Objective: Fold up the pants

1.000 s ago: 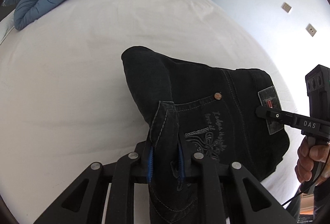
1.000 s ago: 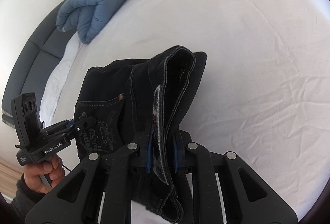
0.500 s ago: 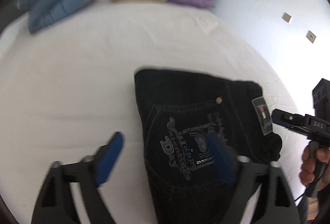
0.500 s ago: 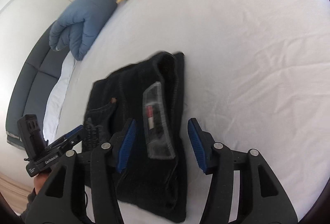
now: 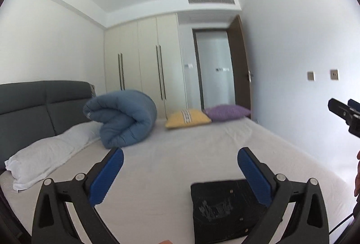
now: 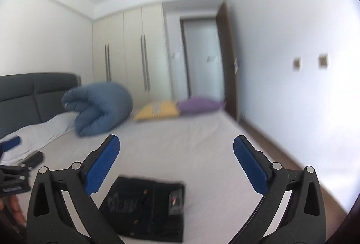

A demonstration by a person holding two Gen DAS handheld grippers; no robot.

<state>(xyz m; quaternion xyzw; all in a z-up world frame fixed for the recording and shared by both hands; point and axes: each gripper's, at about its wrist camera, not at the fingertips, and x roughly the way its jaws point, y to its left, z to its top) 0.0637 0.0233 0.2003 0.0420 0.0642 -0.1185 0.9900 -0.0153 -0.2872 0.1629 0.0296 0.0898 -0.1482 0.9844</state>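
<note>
The pants (image 6: 146, 208) lie on the bed (image 5: 180, 154) as a compact dark rectangle, near its front edge and well apart from the blue duvet (image 5: 122, 118) rolled up by the headboard. The left gripper (image 5: 180, 173) is spread wide with nothing between its pads. The right gripper (image 6: 176, 159) is opening, its jaws wide apart and likewise empty; both hang above the pants, clear of the cloth. The pants look like denim: fairly heavy, soft but thick, unlikely to slip, so the stacked layers should stay put. For any further fold, the thick waistband edge by the label seems the firmest hold.
</note>
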